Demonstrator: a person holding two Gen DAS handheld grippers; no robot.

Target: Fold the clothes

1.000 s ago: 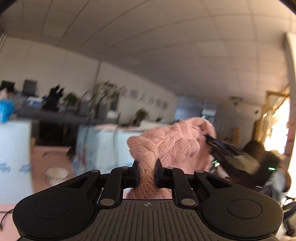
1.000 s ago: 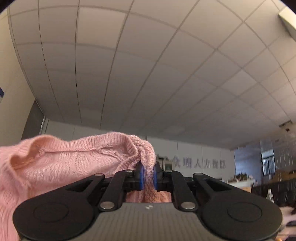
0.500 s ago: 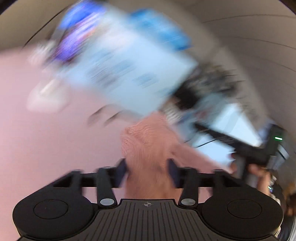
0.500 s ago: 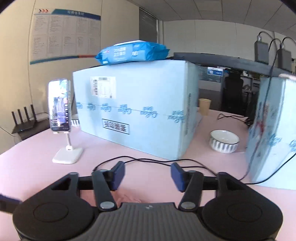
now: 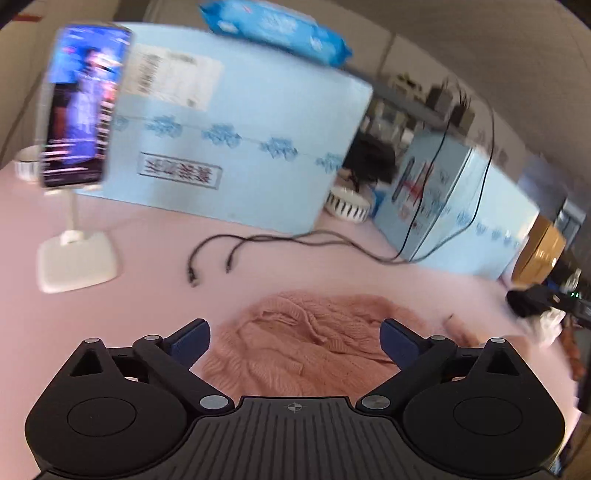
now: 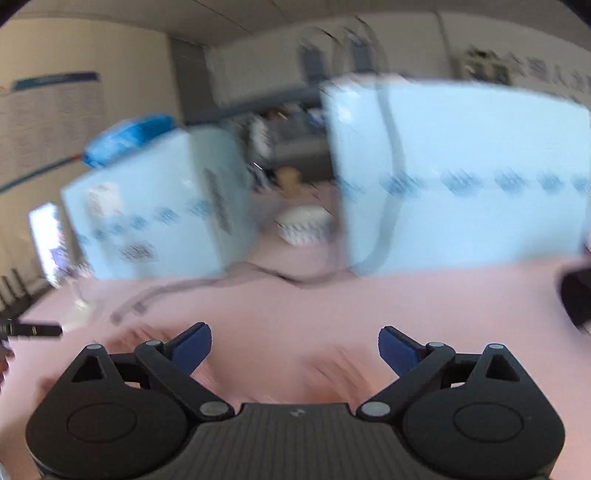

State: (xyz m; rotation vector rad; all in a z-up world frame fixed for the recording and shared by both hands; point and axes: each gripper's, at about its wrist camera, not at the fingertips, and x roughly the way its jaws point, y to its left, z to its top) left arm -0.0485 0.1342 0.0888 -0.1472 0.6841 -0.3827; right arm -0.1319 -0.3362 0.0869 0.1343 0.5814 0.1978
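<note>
Table (image 5: pixel 155 314) is pink w/ the pink sweater (image 5: pixel 314 354) dumped on it, crumpled, right under your left tool (image 5: pixel 294 338). No fold done yet imo; spreading flat and all folds are left. Long axis approx left-right in the left view; which end is the neck, can't tell. Left tool and right tool (image 6: pixel 294 341): jaws opening wide, gripping nothing.

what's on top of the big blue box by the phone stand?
A blue soft pack, likely wet wipes, lies across the top of the blue box. The rest of the box top faces away from the camera, so anything else up there is hidden.
</note>
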